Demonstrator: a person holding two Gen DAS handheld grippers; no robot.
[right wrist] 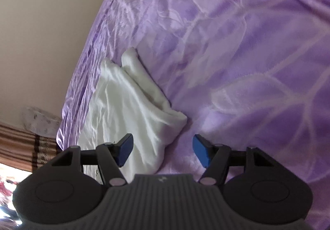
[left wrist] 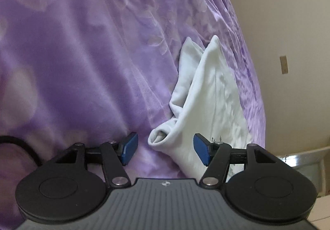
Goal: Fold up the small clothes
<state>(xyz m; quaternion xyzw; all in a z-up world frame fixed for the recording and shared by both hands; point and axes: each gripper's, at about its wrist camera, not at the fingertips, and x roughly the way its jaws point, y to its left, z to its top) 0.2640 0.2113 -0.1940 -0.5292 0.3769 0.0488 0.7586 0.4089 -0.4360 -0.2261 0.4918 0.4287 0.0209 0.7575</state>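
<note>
White garment (left wrist: 208, 94) lies loosely bunched near the edge of the purple bed (left wrist: 82, 65), folding begun but untidy, while my left tongs (left wrist: 165, 148) and right tongs (right wrist: 163, 150) hover released, gripping nothing.

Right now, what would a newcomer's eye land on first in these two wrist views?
The white garment, partly folded and rumpled, lying near the edge of the purple floral blanket. Next, the blue-padded jaws in the foreground: the left gripper and right gripper both stand open over the garment's near end, holding nothing.
</note>
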